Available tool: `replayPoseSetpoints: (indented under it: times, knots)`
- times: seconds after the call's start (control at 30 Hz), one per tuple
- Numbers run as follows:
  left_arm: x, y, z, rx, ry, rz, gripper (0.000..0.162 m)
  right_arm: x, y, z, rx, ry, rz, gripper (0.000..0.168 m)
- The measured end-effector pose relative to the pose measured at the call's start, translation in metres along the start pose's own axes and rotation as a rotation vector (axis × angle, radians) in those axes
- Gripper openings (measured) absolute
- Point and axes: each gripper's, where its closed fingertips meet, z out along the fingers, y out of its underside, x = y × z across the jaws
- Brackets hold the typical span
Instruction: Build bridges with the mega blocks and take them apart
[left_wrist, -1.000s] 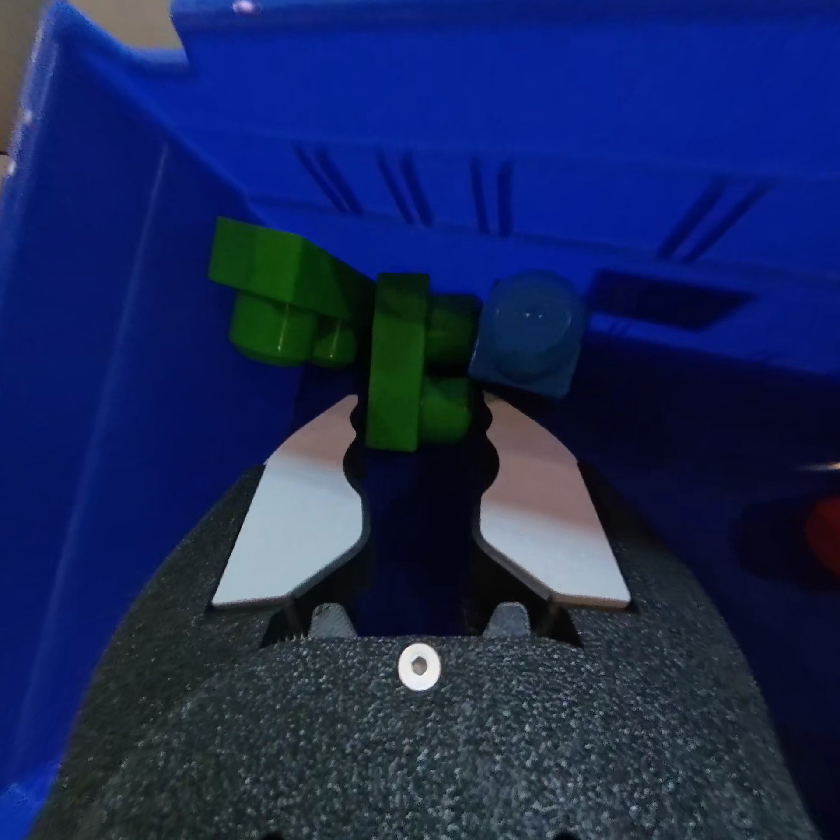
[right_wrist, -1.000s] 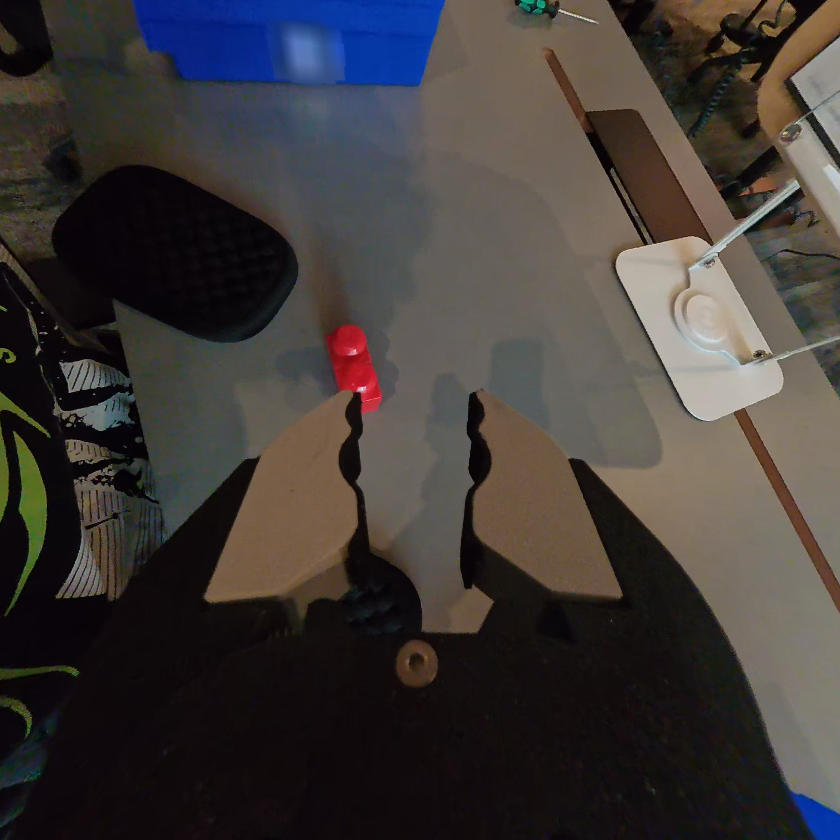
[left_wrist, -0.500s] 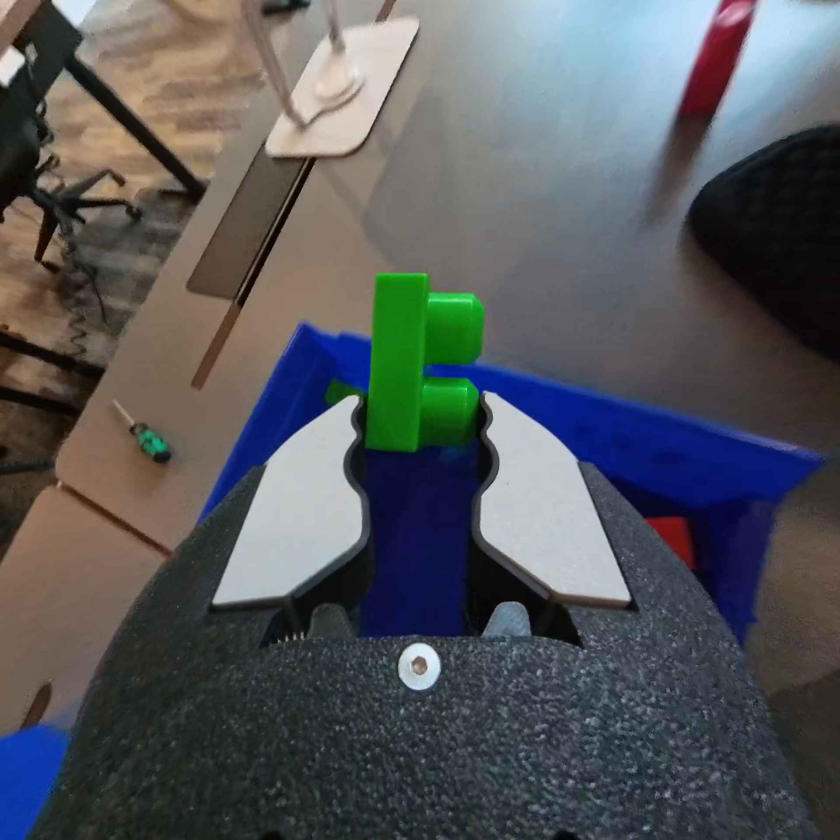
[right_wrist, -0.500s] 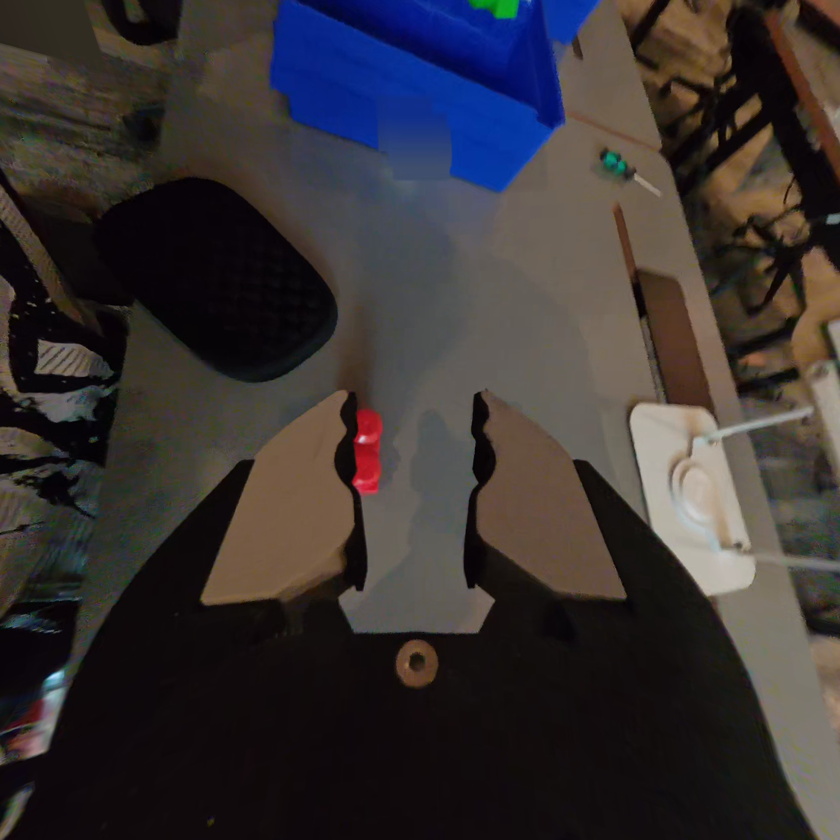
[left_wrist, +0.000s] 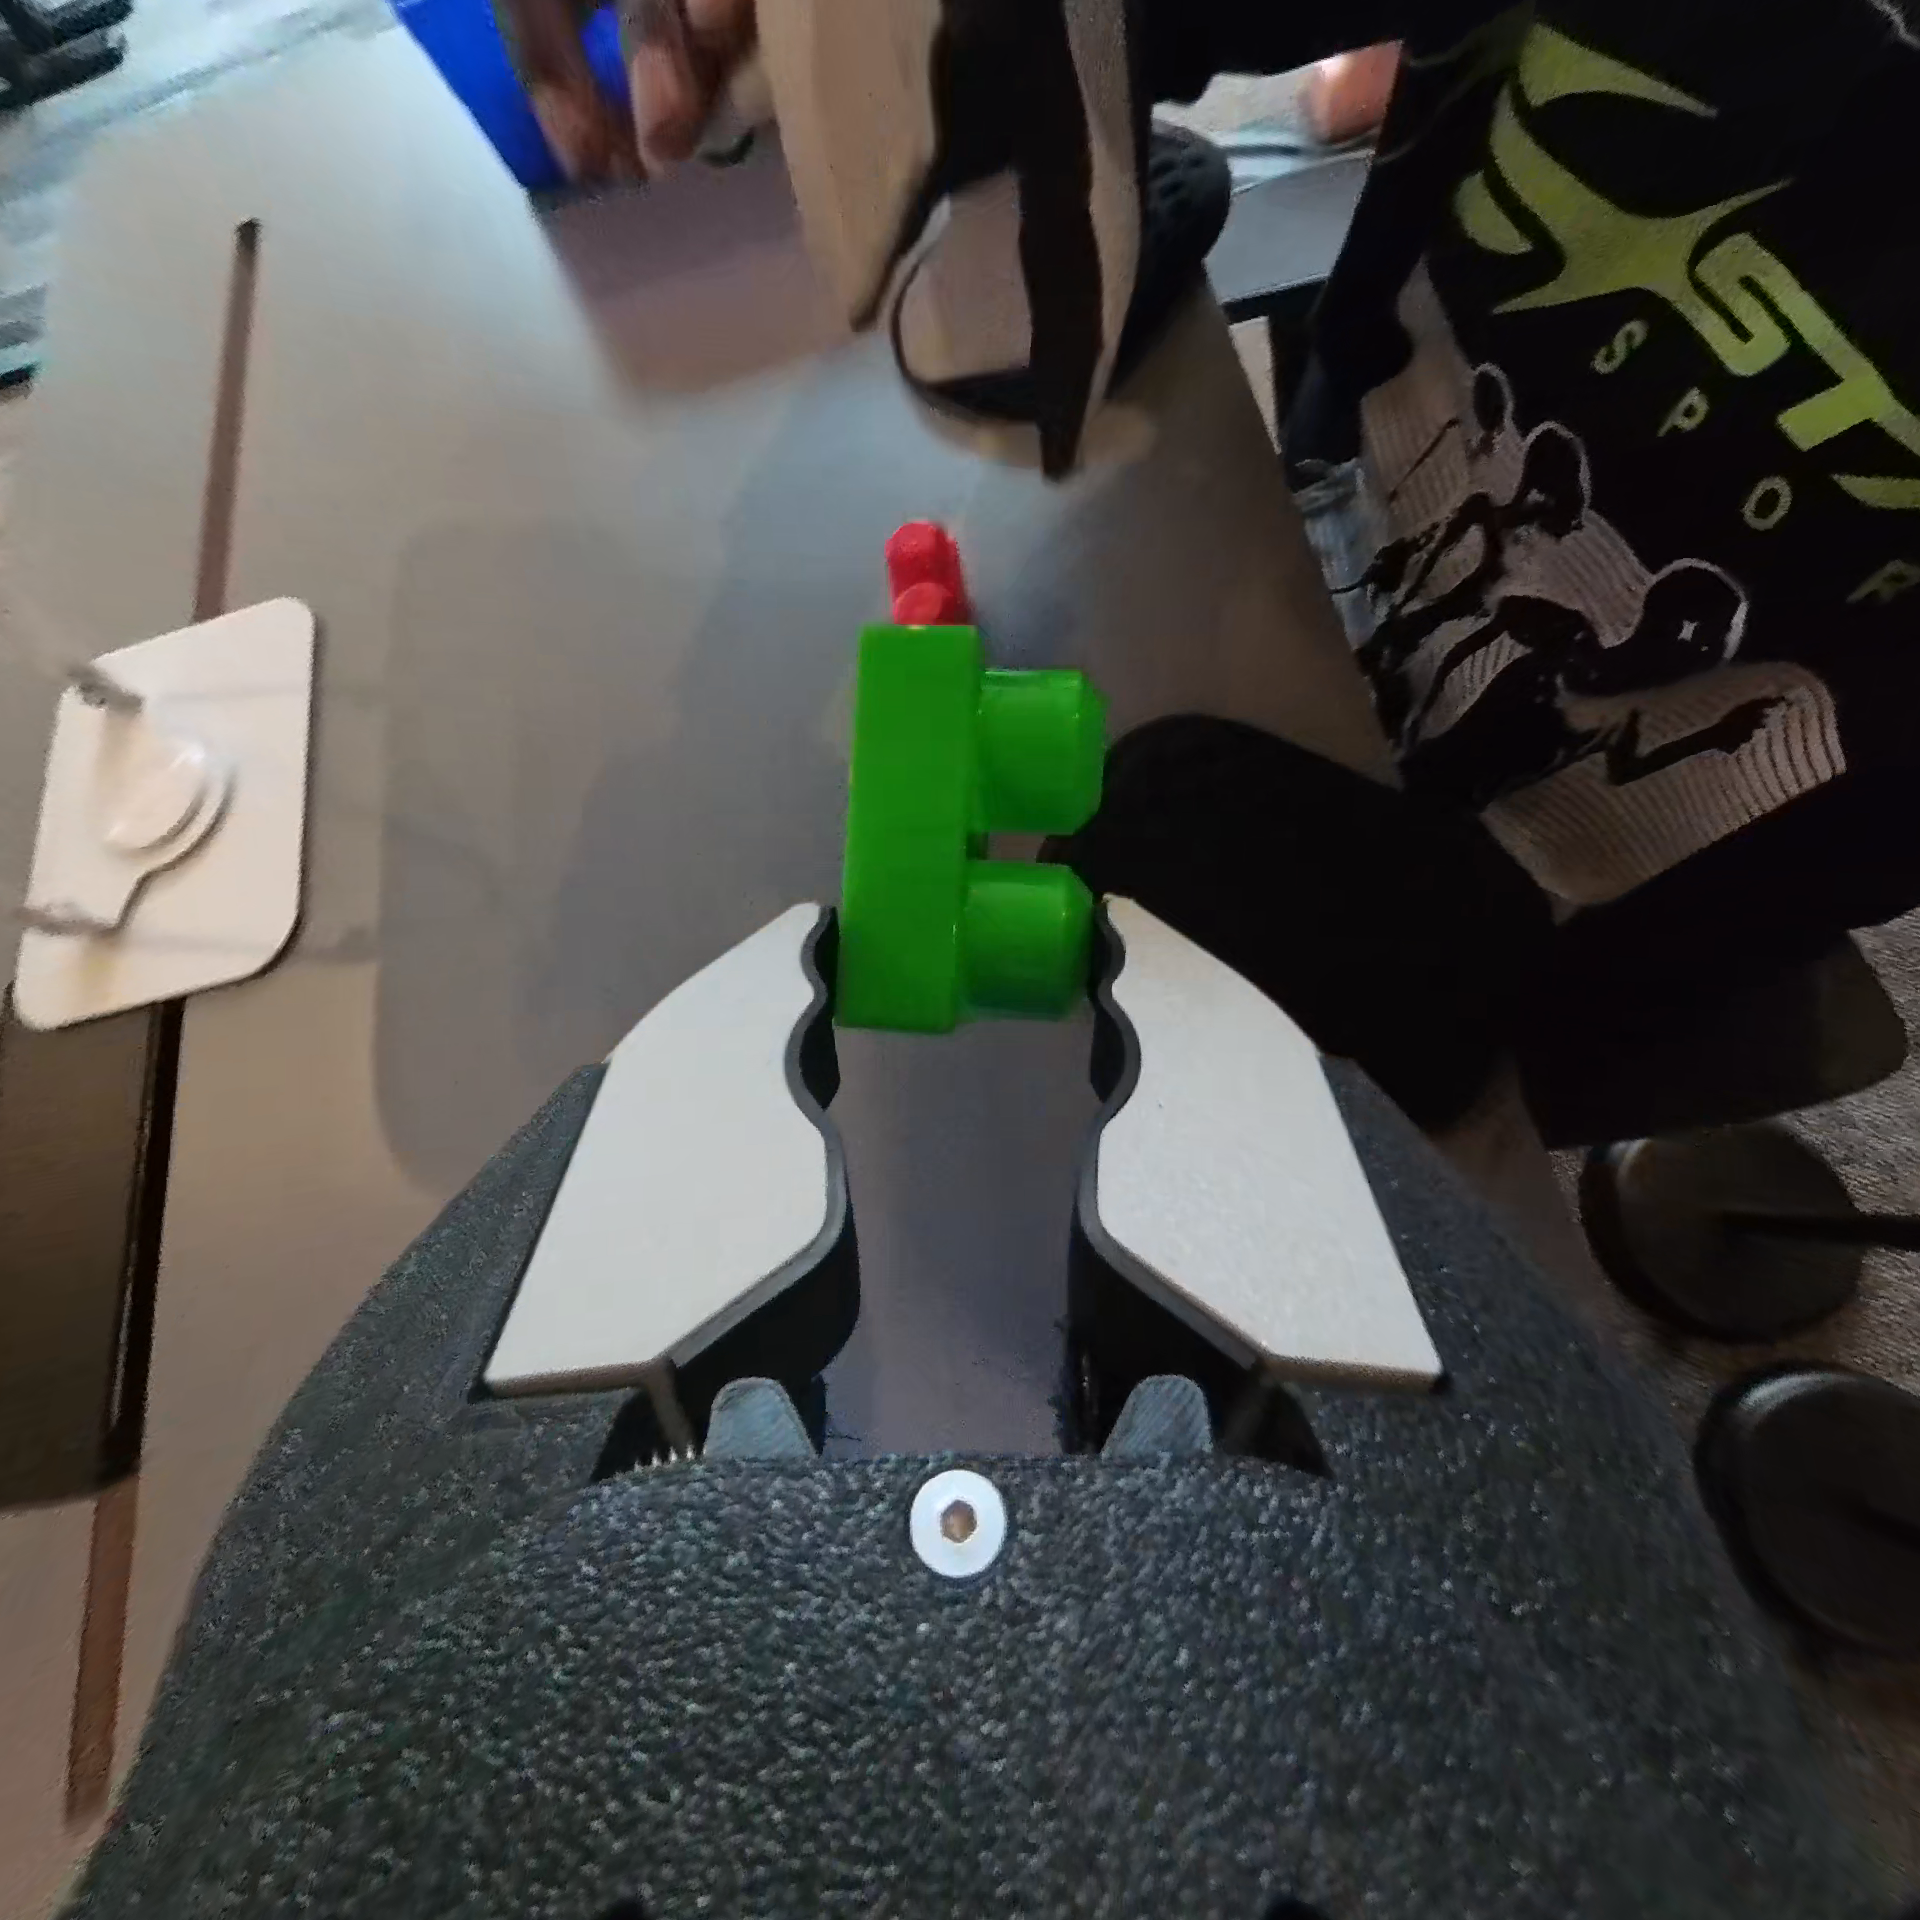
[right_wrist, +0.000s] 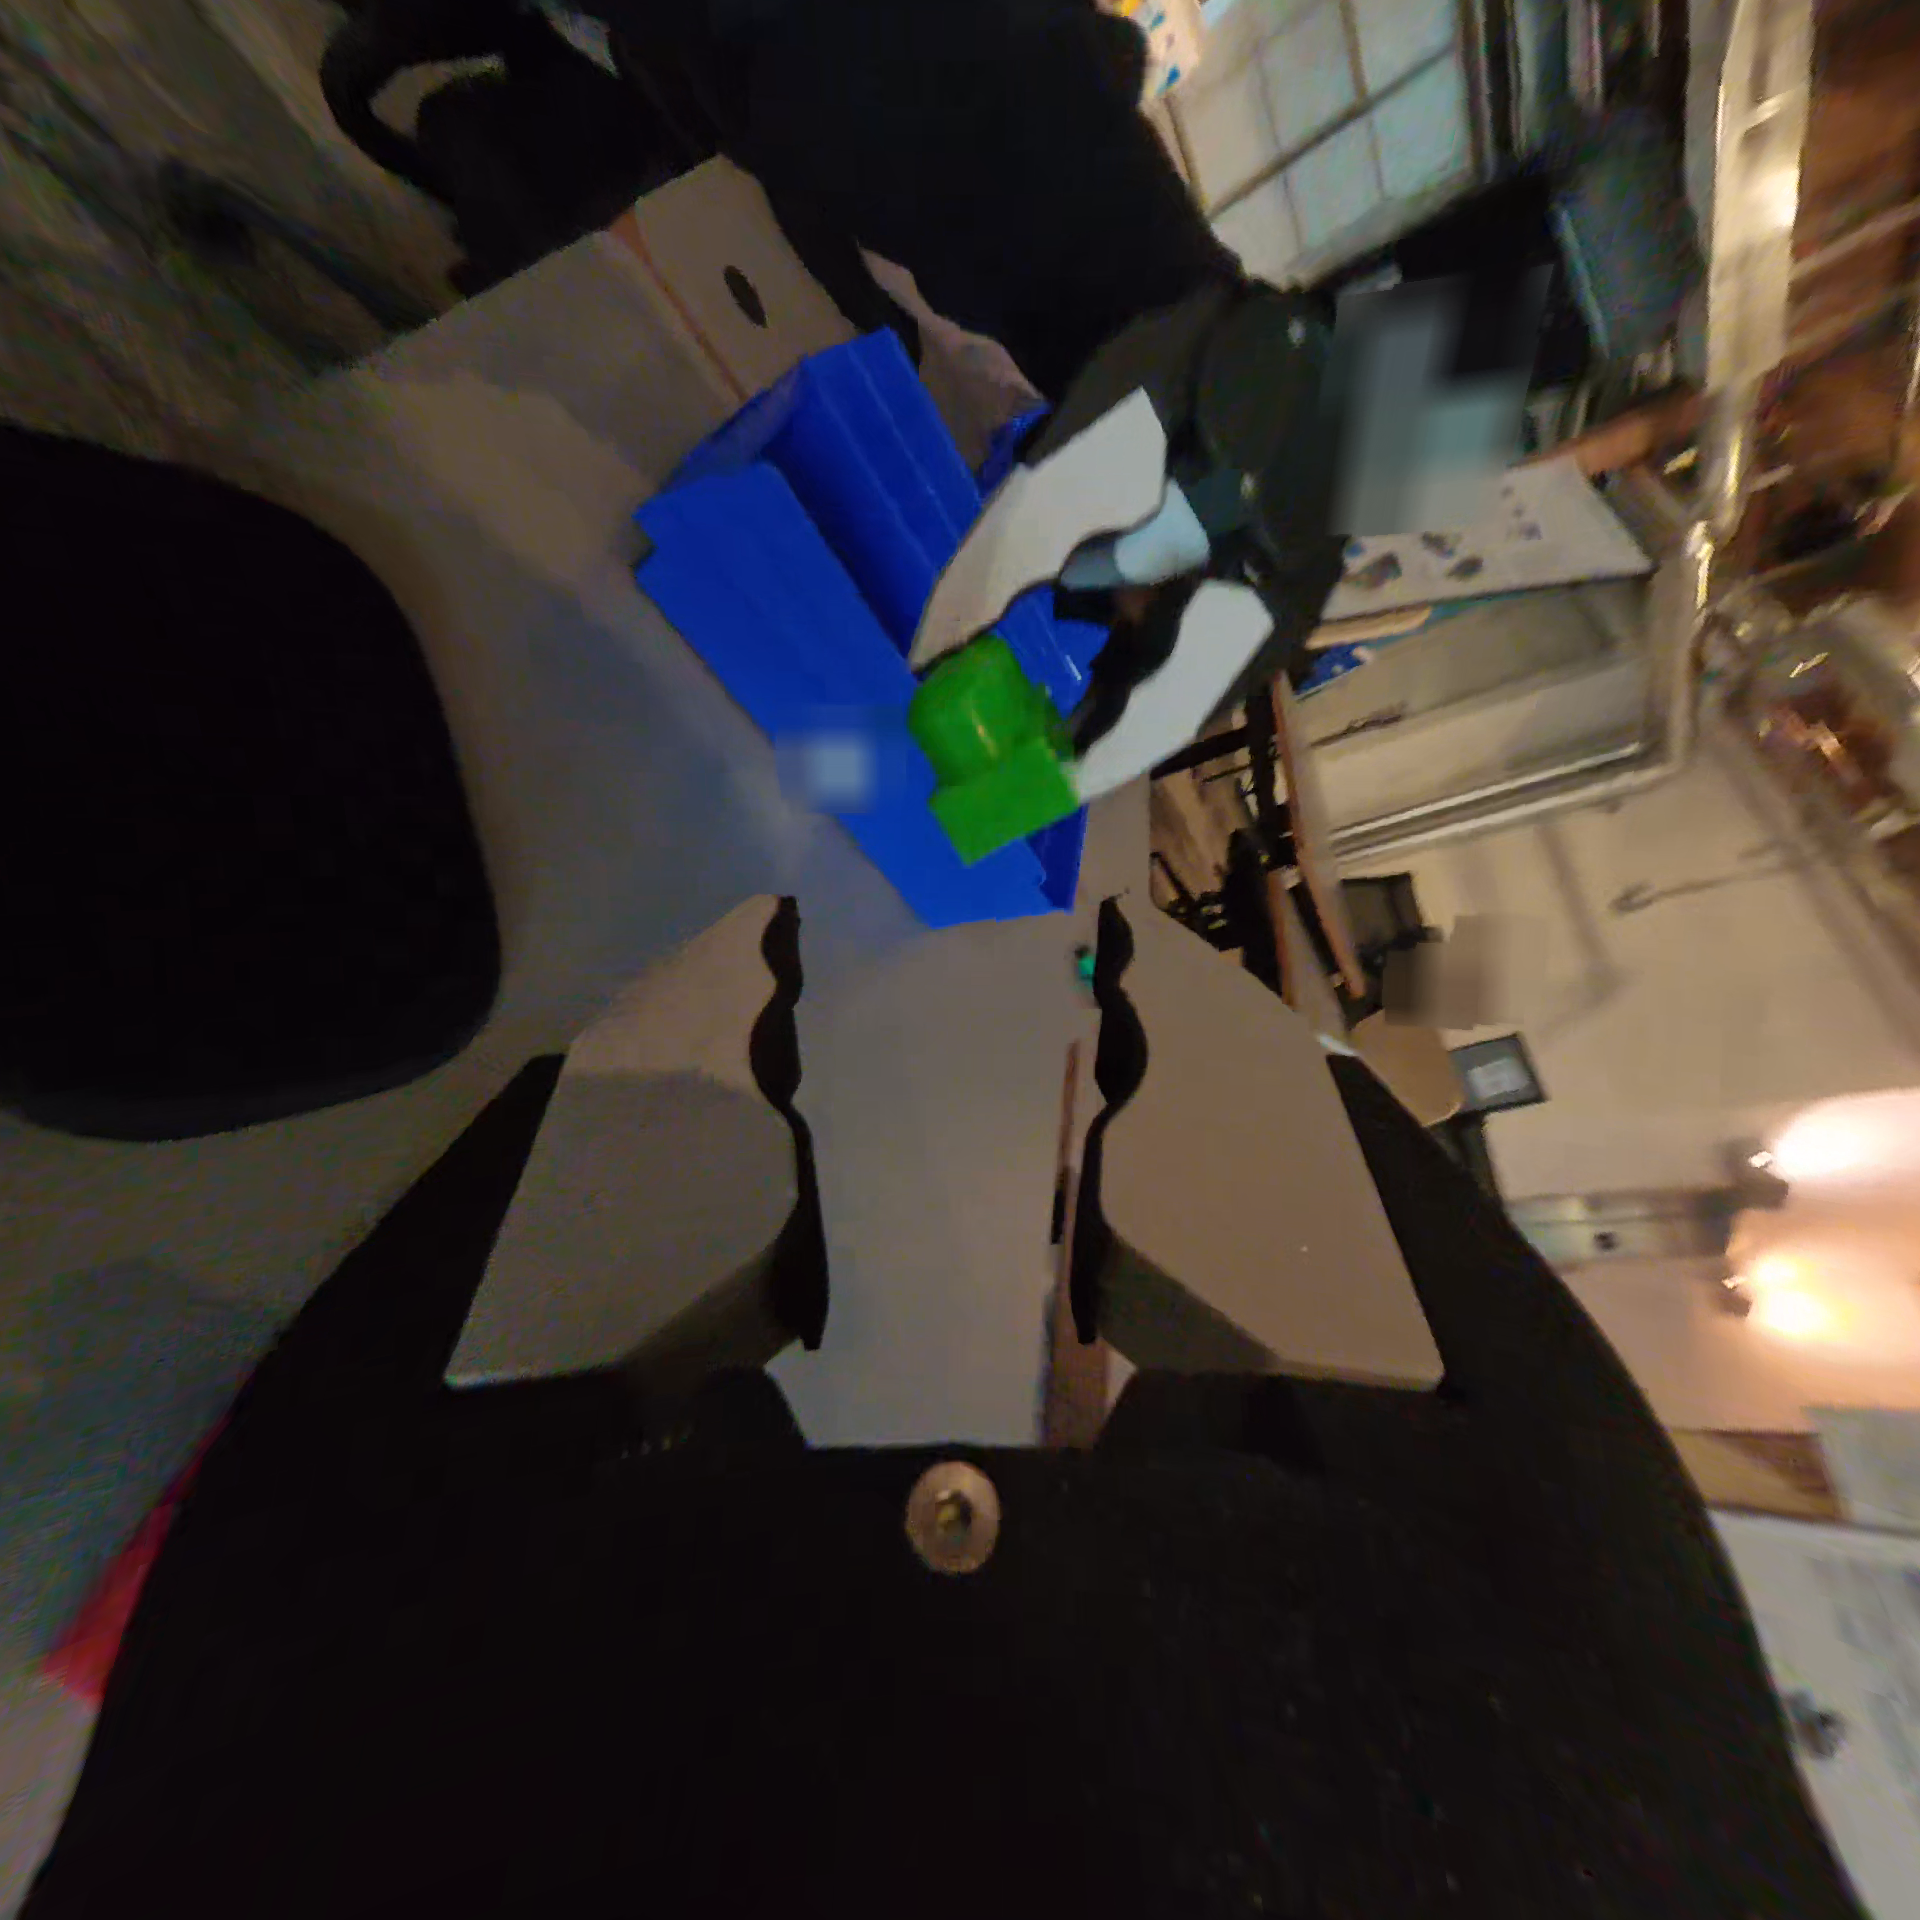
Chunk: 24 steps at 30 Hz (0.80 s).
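Observation:
My left gripper (left_wrist: 961, 925) is shut on a green two-stud mega block (left_wrist: 935, 831), studs pointing right, held above the grey table. A red two-stud block (left_wrist: 925, 582) stands on the table just beyond it. My right gripper (right_wrist: 940, 925) is open and empty, tilted, above the table. In the right wrist view the left gripper (right_wrist: 1039, 707) shows farther off with the green block (right_wrist: 987, 758) in front of the blue bin (right_wrist: 790, 582). A blurred red patch (right_wrist: 114, 1621) shows at the lower left. The right gripper (left_wrist: 977, 229) shows blurred at the top of the left wrist view.
A black padded rest (left_wrist: 1278, 894) lies at the table's right edge, also large in the right wrist view (right_wrist: 208, 779). A white plate-like stand base (left_wrist: 166, 810) sits at the left by a table seam. A person's dark printed clothing (left_wrist: 1662, 416) is at the right. Tip to tip, the grippers are about 9 cm apart.
My left gripper lifted the green block out of the blue bin and swung over the table toward the red block. My right gripper rose and tilted away from the red block, still open.

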Motion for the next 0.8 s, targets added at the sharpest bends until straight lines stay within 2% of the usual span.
replayPoseSetpoints:
  times: [0.2, 0.33, 0.47, 0.5, 0.63, 0.7, 0.73, 0.8]
  knots:
    - [-0.001, -0.019, 0.031, 0.021, 0.085, 0.023, 0.046, -0.004, 0.000, 0.017, -0.061, 0.054, -0.290, 0.056]
    - [-0.001, -0.025, 0.040, 0.031, 0.114, 0.034, 0.046, -0.006, 0.013, 0.023, -0.154, 0.076, -0.481, 0.055]
    - [-0.002, -0.028, 0.043, 0.043, 0.122, 0.038, 0.046, -0.006, 0.015, 0.026, -0.169, 0.115, -0.560, 0.036]
    - [-0.002, -0.028, 0.043, 0.045, 0.120, 0.039, 0.046, -0.006, 0.015, 0.027, -0.172, 0.112, -0.554, 0.036]
    - [-0.006, -0.038, 0.041, 0.122, 0.060, 0.016, 0.050, -0.001, 0.016, 0.022, -0.138, 0.122, -0.432, 0.035]
    - [-0.014, -0.048, 0.036, 0.198, -0.075, 0.065, 0.072, 0.006, 0.019, 0.014, -0.093, 0.119, -0.241, 0.035]
    - [-0.018, -0.055, 0.032, 0.255, -0.159, 0.086, 0.076, 0.011, 0.020, 0.010, -0.055, 0.122, -0.128, 0.035]
    - [-0.028, -0.067, 0.020, 0.379, -0.365, 0.112, 0.070, 0.021, 0.021, 0.000, 0.039, 0.096, 0.147, 0.035]
